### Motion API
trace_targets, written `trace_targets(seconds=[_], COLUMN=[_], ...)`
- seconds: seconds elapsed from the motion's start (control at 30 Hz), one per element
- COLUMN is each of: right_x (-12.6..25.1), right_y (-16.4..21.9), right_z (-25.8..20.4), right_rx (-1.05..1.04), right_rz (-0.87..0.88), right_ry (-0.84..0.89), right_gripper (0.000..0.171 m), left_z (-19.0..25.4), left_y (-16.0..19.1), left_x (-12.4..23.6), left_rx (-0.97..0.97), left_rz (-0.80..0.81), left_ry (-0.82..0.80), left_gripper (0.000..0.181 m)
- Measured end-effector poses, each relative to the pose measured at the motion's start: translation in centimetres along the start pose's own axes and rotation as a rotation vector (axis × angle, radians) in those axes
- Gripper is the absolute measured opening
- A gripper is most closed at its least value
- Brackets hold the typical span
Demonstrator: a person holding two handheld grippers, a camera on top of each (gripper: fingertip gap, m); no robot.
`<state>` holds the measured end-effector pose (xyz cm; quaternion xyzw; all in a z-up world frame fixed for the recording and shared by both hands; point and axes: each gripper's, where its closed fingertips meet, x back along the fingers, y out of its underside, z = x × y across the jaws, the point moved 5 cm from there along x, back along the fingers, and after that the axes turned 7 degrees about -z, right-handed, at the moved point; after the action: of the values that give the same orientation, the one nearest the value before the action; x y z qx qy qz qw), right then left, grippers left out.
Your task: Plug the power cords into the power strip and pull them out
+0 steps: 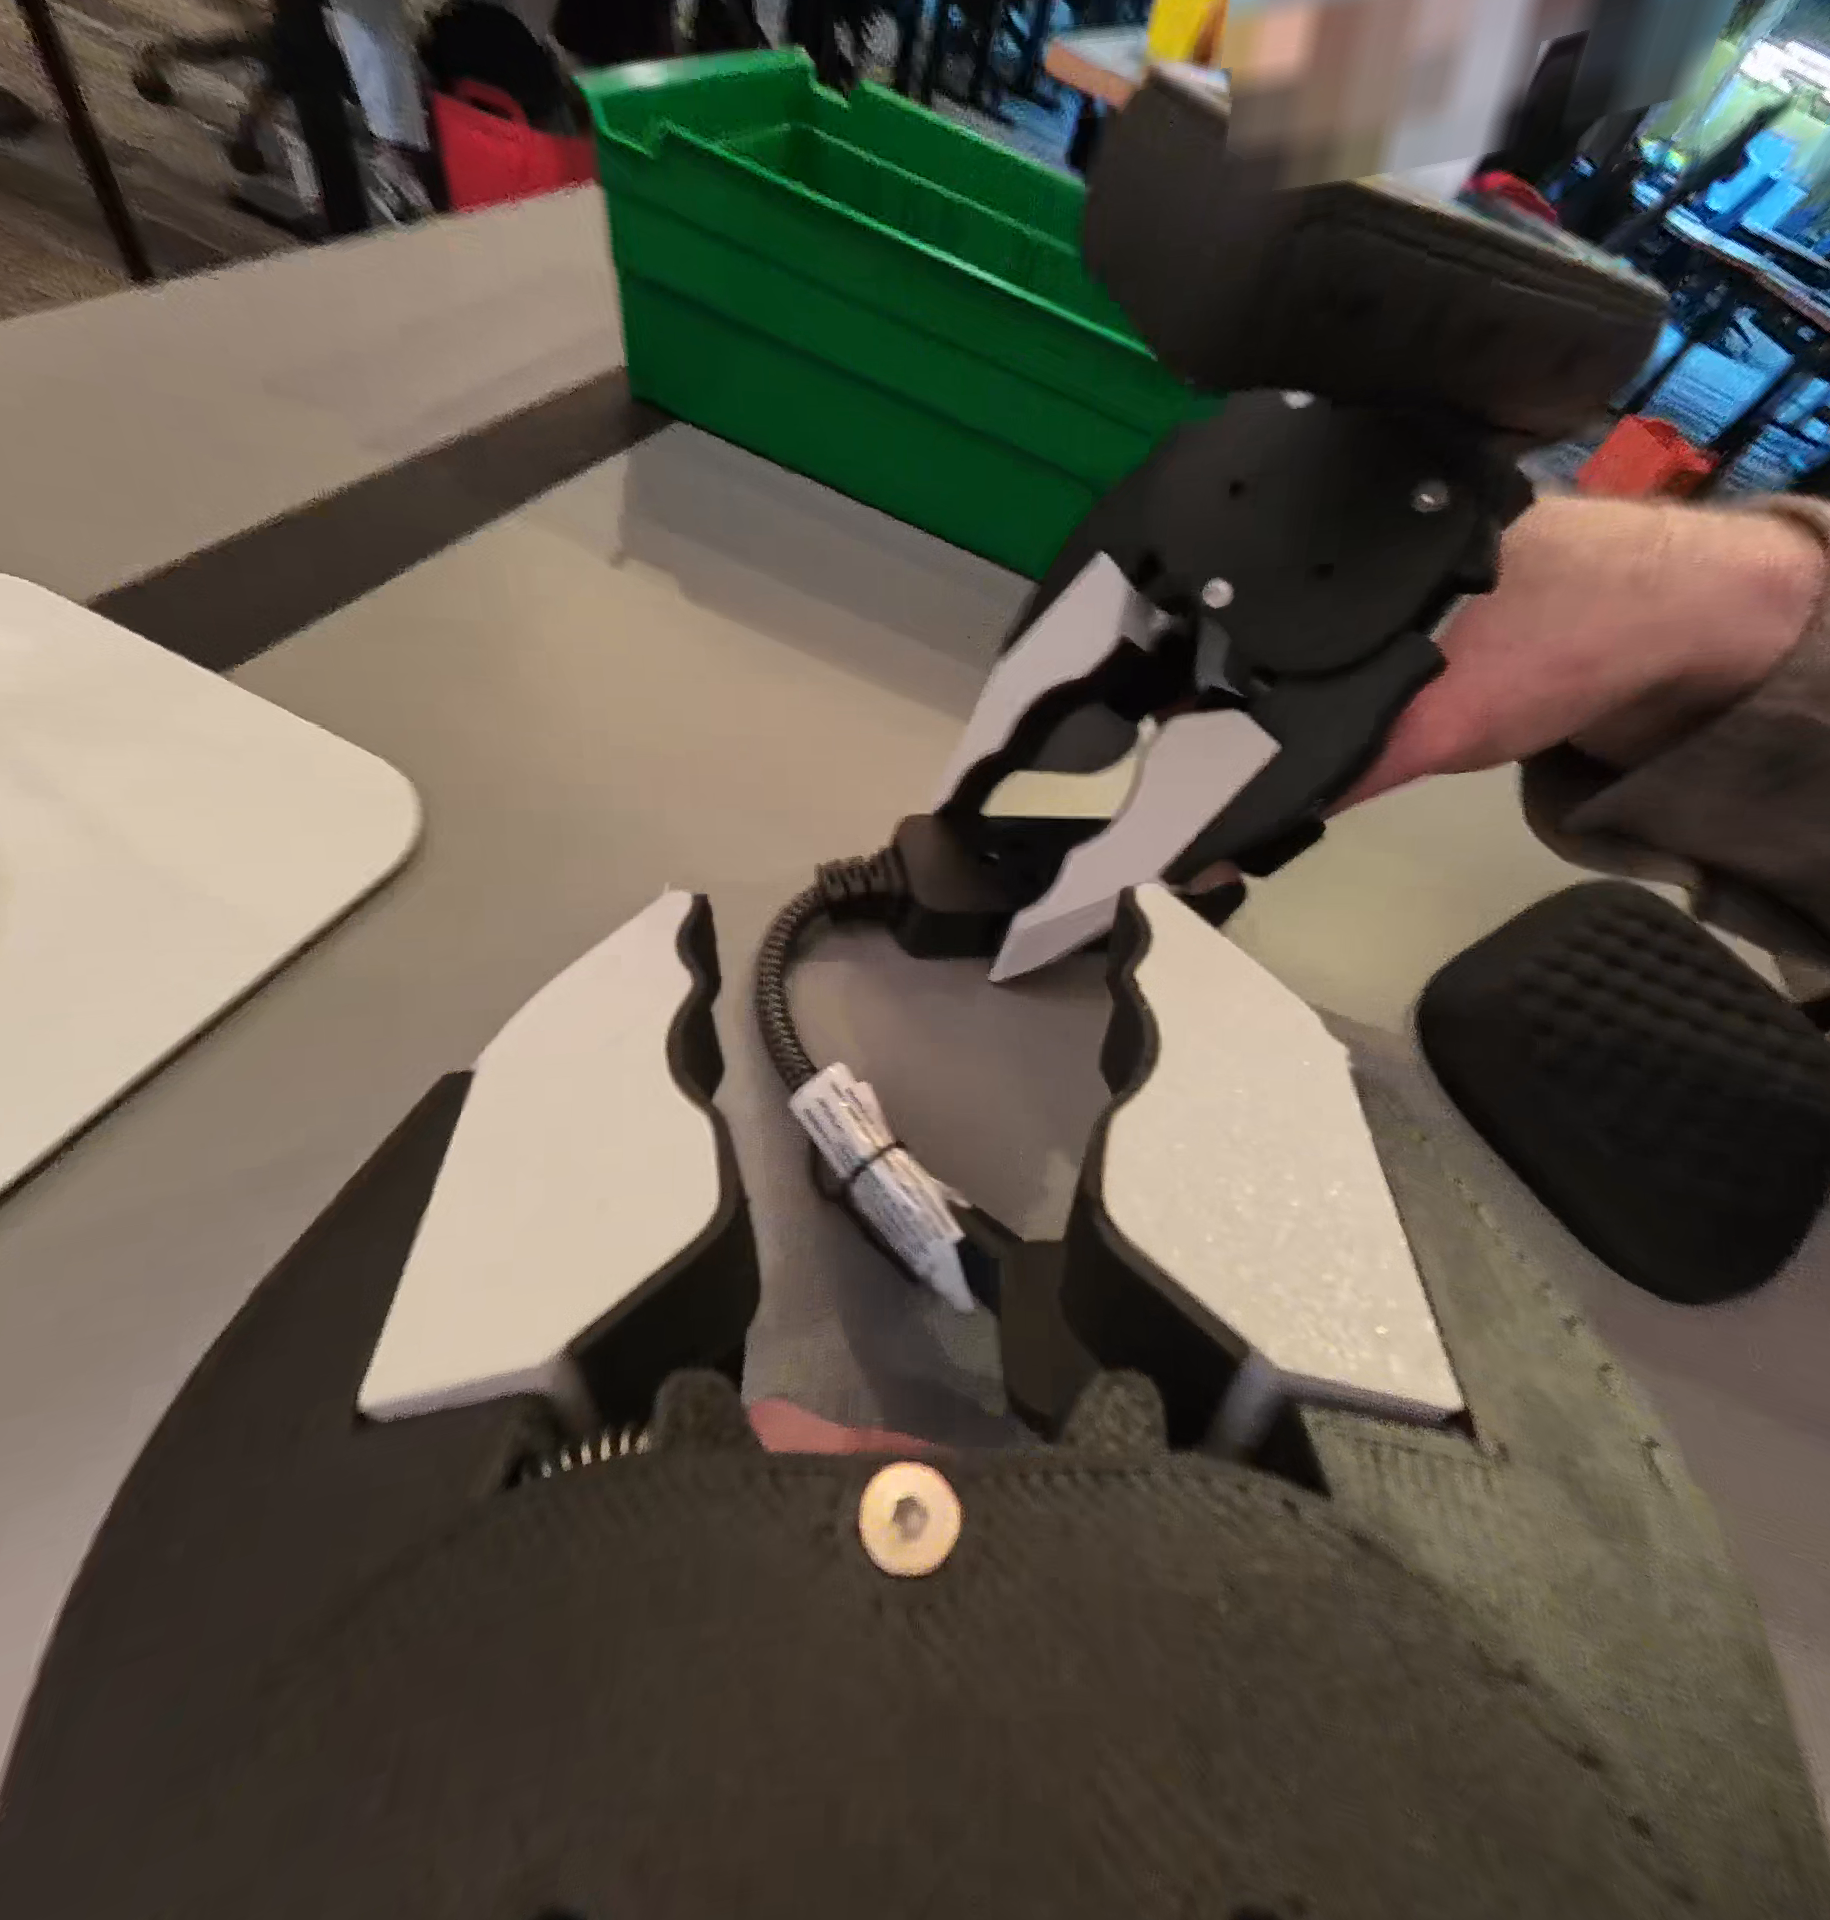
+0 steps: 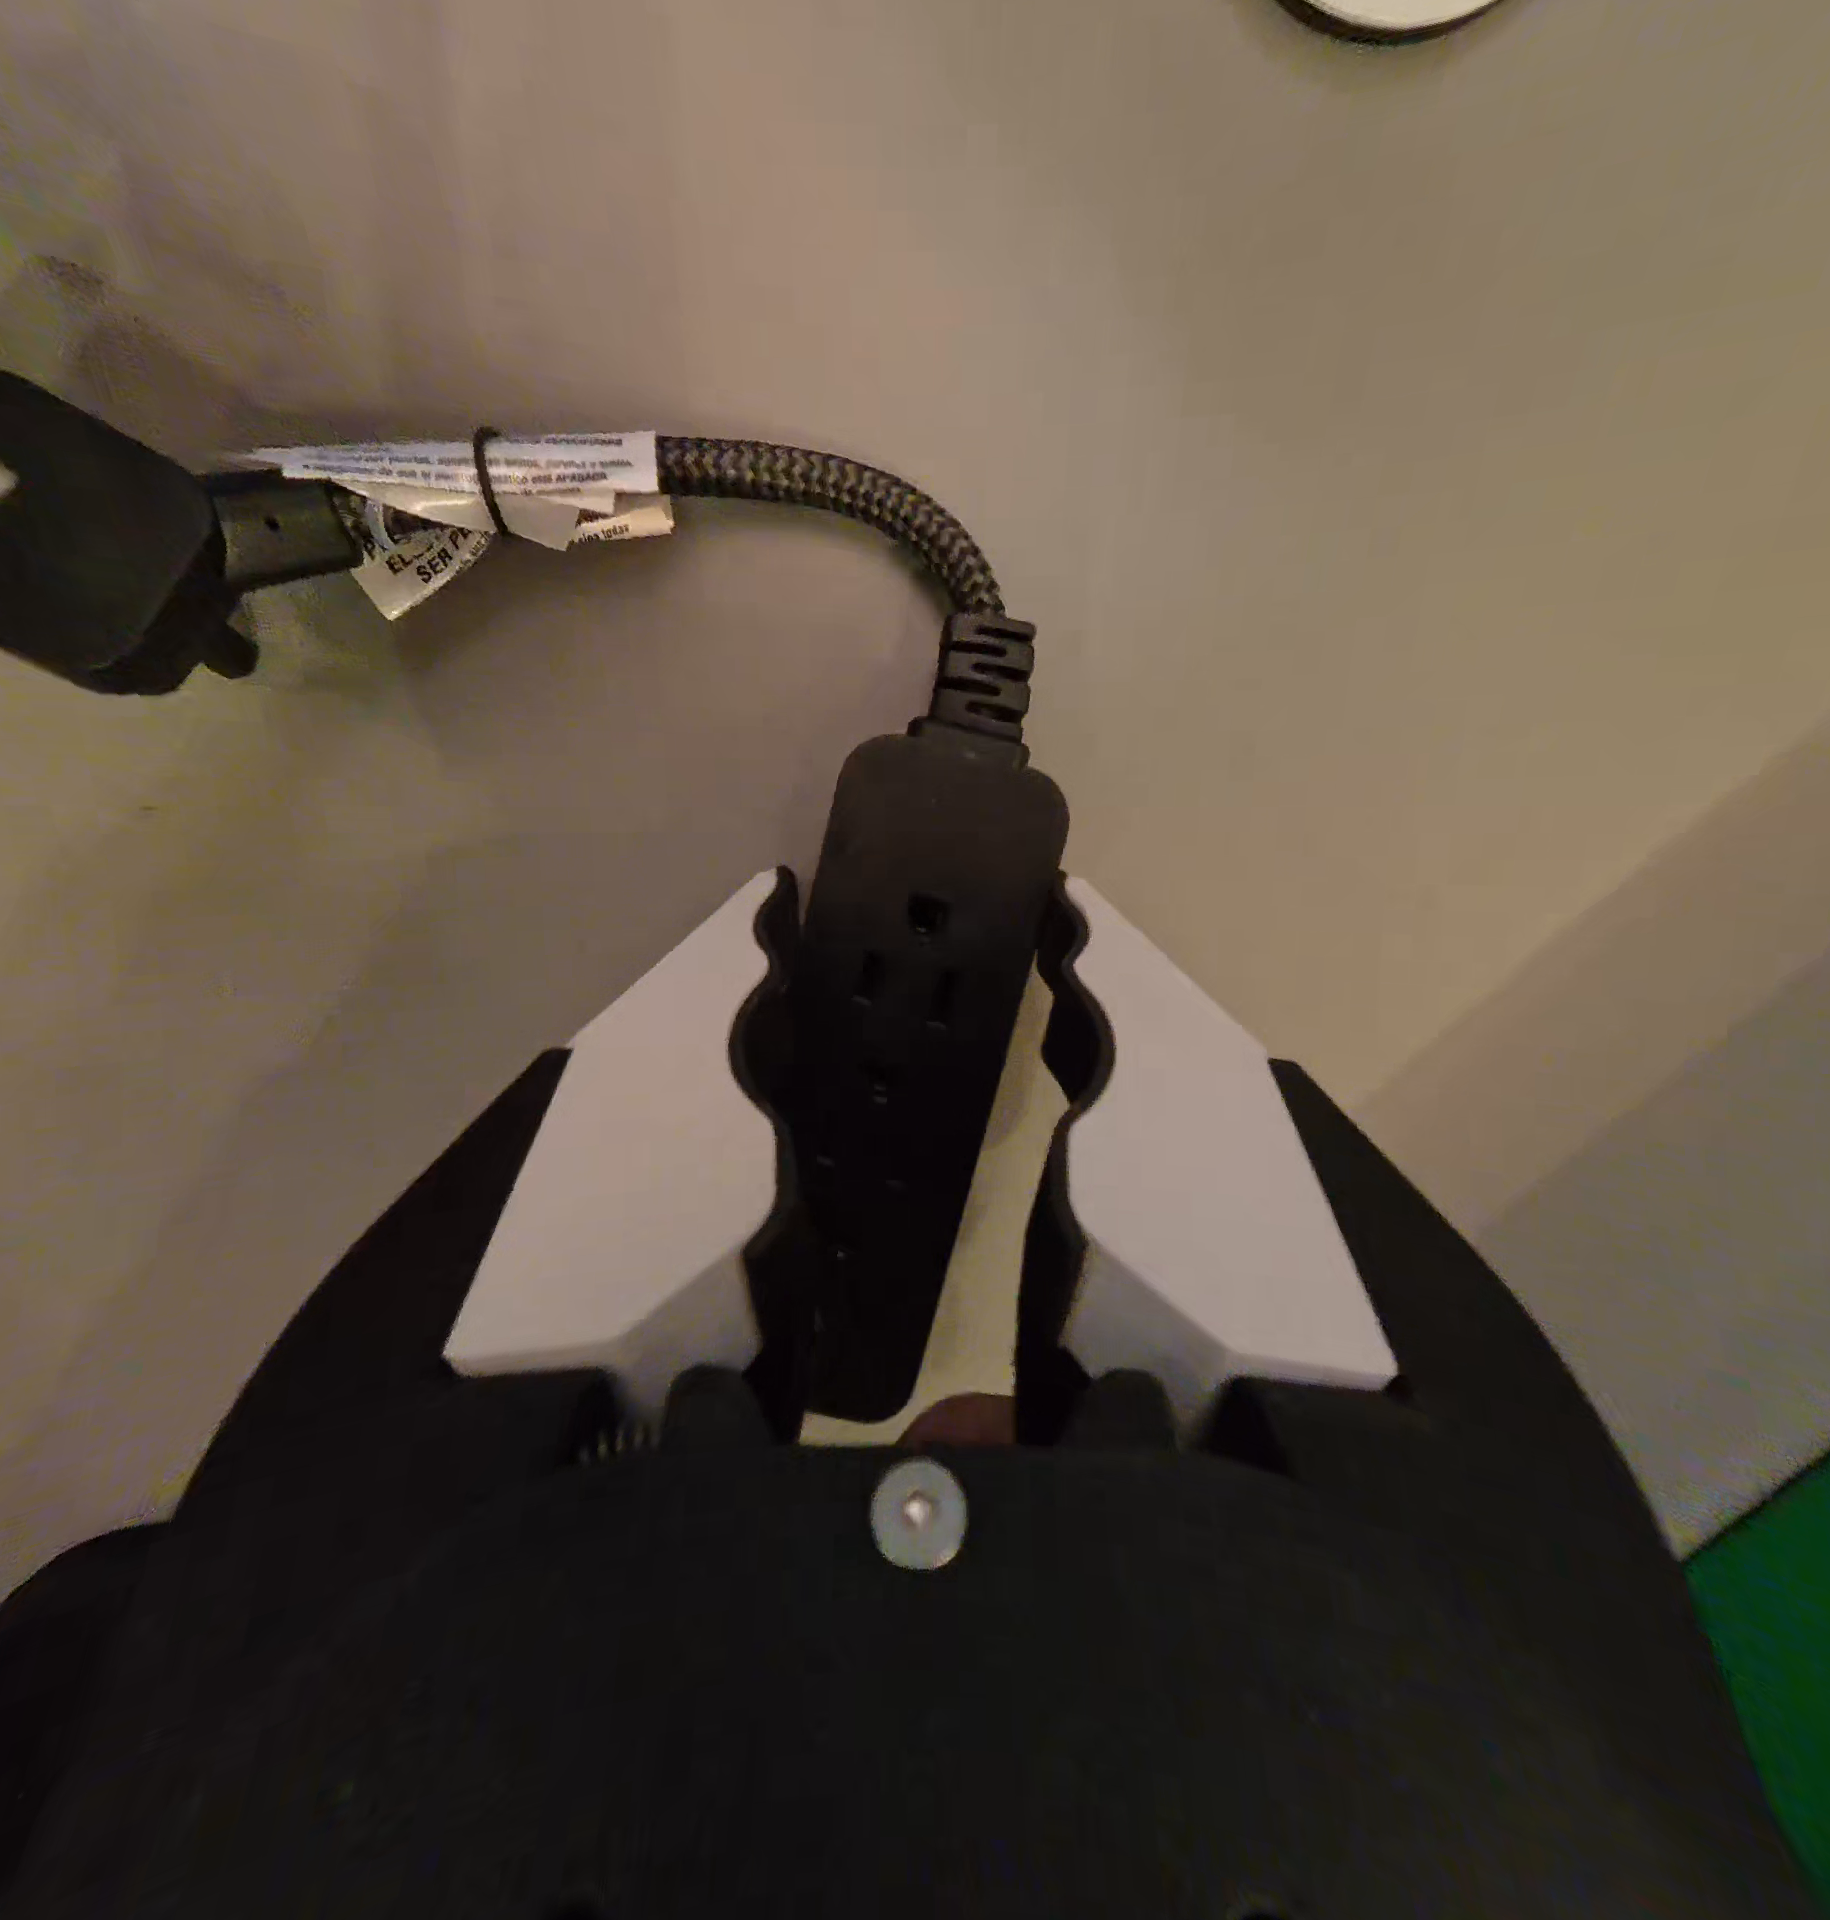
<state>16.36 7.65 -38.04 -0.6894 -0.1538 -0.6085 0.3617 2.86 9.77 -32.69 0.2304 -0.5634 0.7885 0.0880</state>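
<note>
Power strip (image 2: pixel 916 1049) clamped in the right gripper (image 2: pixel 916 914), plug end lying free.

Left to right in the right wrist view — one black plug (image 2: pixel 80 530) is seen on the grey surface (image 2: pixel 1306 416), then one braided cord (image 2: pixel 838 488) with paper tags (image 2: pixel 475 499), then the one strip, gripped across its narrow sides by the white fingers (image 2: pixel 630 1143). At least two outlets are counted on its face; no second cord is shown. The left gripper (image 1: pixel 911 914) is held released, nothing between its fingers, above the tagged stretch of cord. The strip is judged light and rigid, best held by its flanks; the cord looks springy rather than limp — the plug should be taken by its hard body, not the braid.
</note>
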Motion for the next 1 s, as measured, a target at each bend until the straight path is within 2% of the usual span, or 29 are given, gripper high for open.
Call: trace_targets(seconds=[0.3,0.47,0.57,0.73,0.83,1.0], right_x=[3.7,6.8,10.0,17.5,21.1,22.6], right_y=[0.0,0.3,0.5,2.0,4.4,9.6], right_z=[1.3,2.8,4.4,10.0,15.1,22.2], right_rx=[-0.062,-0.084,-0.104,-0.175,-0.270,-0.430], right_rz=[0.189,0.265,0.334,0.438,0.455,0.424], right_ry=[0.038,0.069,0.102,0.263,0.394,0.563], right_gripper=[0.043,0.043,0.043,0.043,0.043,0.043], left_z=[-2.5,-3.2,-3.2,-2.7,-2.6,-2.8], left_y=[-0.8,-0.5,-0.4,-0.2,-0.1,0.7], left_x=[1.5,1.5,1.4,0.8,0.4,-0.9], left_rx=[0.060,0.081,0.068,-0.018,-0.138,-0.210], left_rz=[0.166,0.174,0.171,0.126,0.058,-0.045], left_ry=[-0.113,-0.129,-0.143,-0.204,-0.355,-0.486], left_gripper=[0.065,0.064,0.064,0.067,0.073,0.085])
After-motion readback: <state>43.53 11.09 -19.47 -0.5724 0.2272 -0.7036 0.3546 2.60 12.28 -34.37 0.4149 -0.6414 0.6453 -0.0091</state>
